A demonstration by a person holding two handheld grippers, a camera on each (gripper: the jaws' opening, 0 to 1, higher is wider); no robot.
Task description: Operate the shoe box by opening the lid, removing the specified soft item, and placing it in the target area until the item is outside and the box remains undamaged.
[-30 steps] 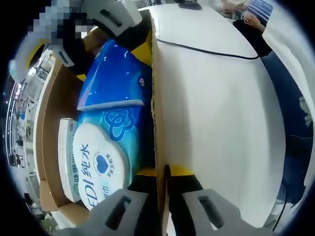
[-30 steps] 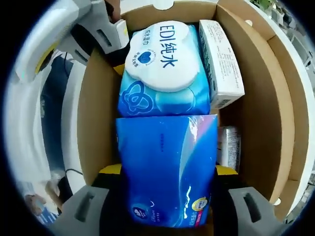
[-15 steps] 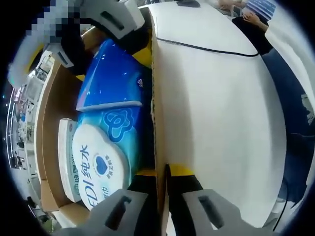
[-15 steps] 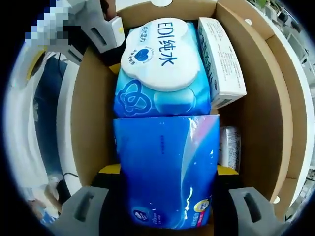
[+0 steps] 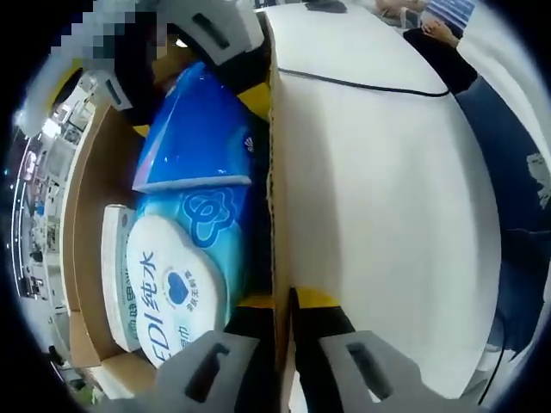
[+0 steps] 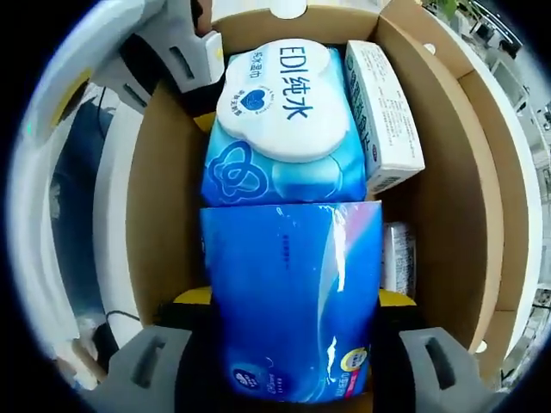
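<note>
— What's your left gripper [image 5: 287, 323] view giving you?
— My left jaws are pinched shut on the shoe box [image 5: 274, 215] wall, one inside, one outside. Beyond that wall lies the white table [image 5: 379, 198] with a black cable [image 5: 362, 83] across its far end.
— And the right gripper view?
— Straight down into the box. My right gripper [image 6: 293, 344] is clamped across the near end of the blue tissue pack [image 6: 291, 292], jaws on either side. Its long axis runs away from me, butting the wet wipes pack [image 6: 284, 129] at the box's far end. A white carton [image 6: 383, 116] sits along the right wall.
</note>
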